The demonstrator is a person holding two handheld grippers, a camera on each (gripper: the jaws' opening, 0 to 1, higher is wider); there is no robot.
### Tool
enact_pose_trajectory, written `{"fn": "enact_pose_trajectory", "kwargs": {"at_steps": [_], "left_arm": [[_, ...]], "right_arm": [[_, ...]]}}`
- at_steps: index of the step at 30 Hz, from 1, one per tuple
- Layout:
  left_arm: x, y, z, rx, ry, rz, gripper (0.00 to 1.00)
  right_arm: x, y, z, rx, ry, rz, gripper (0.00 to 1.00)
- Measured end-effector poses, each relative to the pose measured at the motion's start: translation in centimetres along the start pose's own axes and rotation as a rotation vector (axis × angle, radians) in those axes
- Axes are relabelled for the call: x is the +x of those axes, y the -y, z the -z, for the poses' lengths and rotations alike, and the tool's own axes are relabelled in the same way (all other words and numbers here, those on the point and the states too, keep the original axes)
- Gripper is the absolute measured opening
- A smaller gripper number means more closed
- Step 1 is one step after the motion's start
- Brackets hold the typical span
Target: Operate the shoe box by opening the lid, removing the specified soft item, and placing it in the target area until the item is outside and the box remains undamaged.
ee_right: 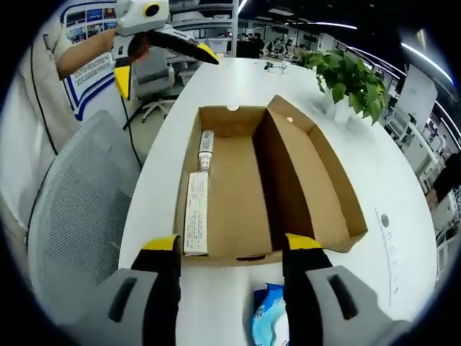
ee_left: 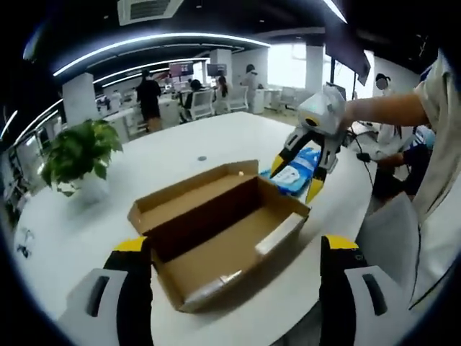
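White table point(ee_left: 216, 137), open shoe box point(ee_left: 216, 231), blue pkg point(ee_left: 297, 170).

white-bodied grippers point(ee_right: 230, 249) with black, yellow-tipped jaws; beige sleeve point(ee_left: 441, 94).

Bright ceiling strip lights point(ee_left: 158, 40), fisheye-warped edges.

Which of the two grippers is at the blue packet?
The right gripper, held beyond the open box, with its yellow-tipped jaws either side of the blue packet on the table. The left gripper is at the box's near side.
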State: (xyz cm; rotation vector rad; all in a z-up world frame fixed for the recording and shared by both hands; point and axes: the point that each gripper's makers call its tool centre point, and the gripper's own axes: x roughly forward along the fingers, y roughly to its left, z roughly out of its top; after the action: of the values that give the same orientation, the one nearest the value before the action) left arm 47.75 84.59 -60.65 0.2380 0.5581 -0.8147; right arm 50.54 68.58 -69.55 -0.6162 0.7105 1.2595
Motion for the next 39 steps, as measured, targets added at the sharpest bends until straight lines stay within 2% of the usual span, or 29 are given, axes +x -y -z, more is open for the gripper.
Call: {"fn": "enact_pose_trajectory", "kwargs": {"at_steps": [3, 5, 12, 17, 21, 26, 30, 33, 39], "left_arm": [[-0.4, -0.1, 0.4, 0.008, -0.003, -0.016, 1.0], [-0.8, -0.7, 0.6, 0.013, 0.002, -0.049, 1.0], [-1.8, -1.2, 1.4, -0.035, 0.006, -0.079, 1.0], [-2.5, -1.3, 2.1, -0.049, 0.0, -0.099, 1.0], [-2.5, -1.5, 2.4, -0.063, -0.006, -0.117, 1.0], [-2.3, -1.4, 2.9, -0.082, -0.01, -0.128, 1.0], [-2.3, -1.2, 3.2, -0.099, -0.013, -0.127, 1.0], [-2.4, -1.0, 3.6, -0.105, -0.018, -0.126, 1.0], [-2.7, -0.7, 4.4, -0.109, -0.034, -0.123, 1.0]], "right_arm": [[0.8, 0.1, -0.2, -0.012, -0.008, -0.017, 0.54], [1.3, 0.1, -0.2, -0.024, -0.016, -0.026, 0.54], [3.3, -0.2, -0.1, -0.082, -0.044, -0.079, 0.55], [4.3, -0.5, -0.4, -0.055, -0.032, -0.118, 0.56], [5.0, -0.8, -0.4, 0.015, -0.018, -0.147, 0.54], [5.9, -1.1, 0.1, 0.0, -0.032, -0.148, 0.5], [5.8, -0.9, -0.1, -0.01, -0.019, -0.139, 0.52], [5.6, -1.3, -0.2, -0.03, -0.019, -0.152, 0.47], [5.4, -0.6, -0.1, -0.051, -0.027, -0.122, 0.47]]}}
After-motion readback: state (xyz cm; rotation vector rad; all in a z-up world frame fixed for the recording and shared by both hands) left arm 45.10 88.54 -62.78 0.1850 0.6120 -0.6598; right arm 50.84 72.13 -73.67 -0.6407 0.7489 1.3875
